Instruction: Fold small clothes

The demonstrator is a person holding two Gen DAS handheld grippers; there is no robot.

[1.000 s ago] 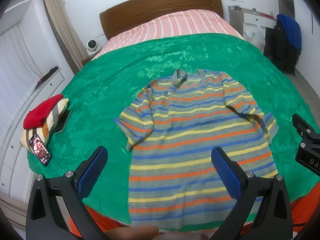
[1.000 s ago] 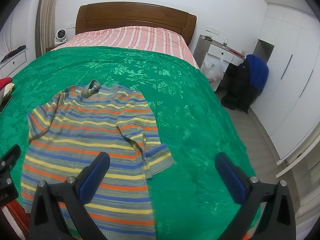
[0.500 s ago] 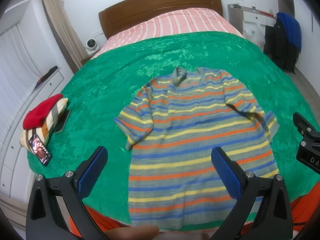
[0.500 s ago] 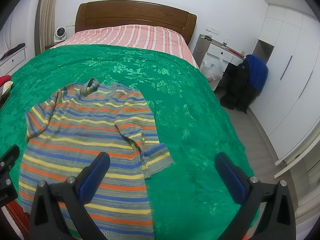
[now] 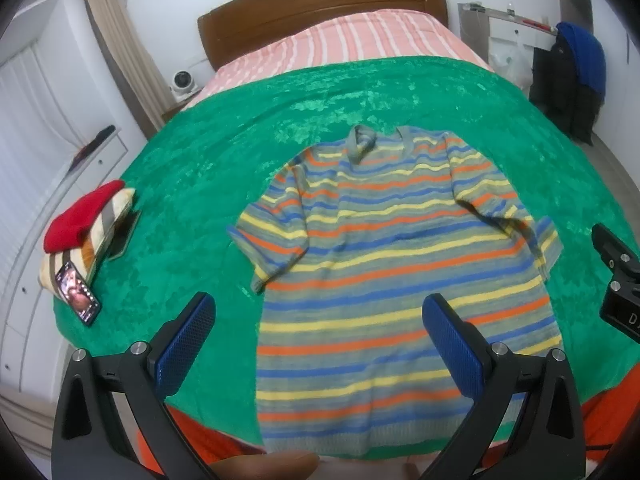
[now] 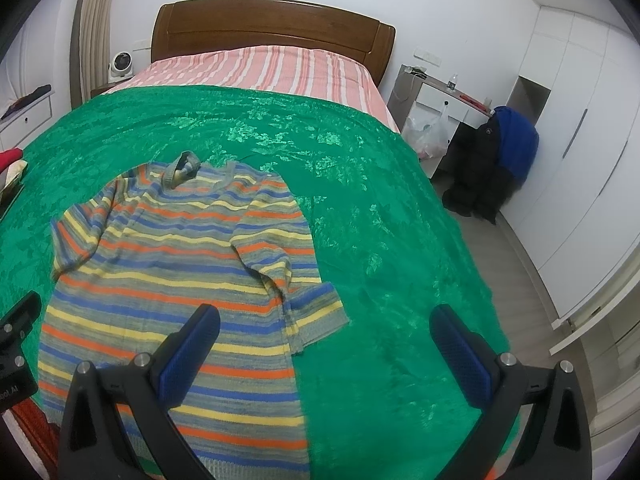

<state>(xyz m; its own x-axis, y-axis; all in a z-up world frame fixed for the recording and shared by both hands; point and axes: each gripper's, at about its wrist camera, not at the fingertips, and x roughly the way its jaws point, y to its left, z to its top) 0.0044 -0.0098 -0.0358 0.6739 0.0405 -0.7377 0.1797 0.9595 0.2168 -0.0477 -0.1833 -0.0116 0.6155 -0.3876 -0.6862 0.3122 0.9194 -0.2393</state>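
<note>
A small striped short-sleeved sweater point(image 5: 392, 264) in grey, blue, yellow and orange lies flat and spread out on the green bedspread point(image 5: 224, 168), collar away from me. It also shows in the right wrist view point(image 6: 172, 264). My left gripper point(image 5: 320, 332) is open and empty, held above the sweater's lower left part. My right gripper point(image 6: 324, 344) is open and empty, held above the sweater's right side near the right sleeve point(image 6: 312, 312). The right gripper's body shows at the right edge of the left wrist view point(image 5: 616, 280).
A folded pile with a red garment point(image 5: 84, 216) and a phone point(image 5: 78, 296) lie on the bed's left edge. The wooden headboard point(image 5: 320, 4) is at the far end. A desk and a chair with a blue jacket point(image 6: 516, 140) stand to the right, beside white wardrobes.
Both grippers have shifted slightly, so the sweater sits a little lower in the right wrist view. Nothing was taken hold of; the sweater lies as before.
</note>
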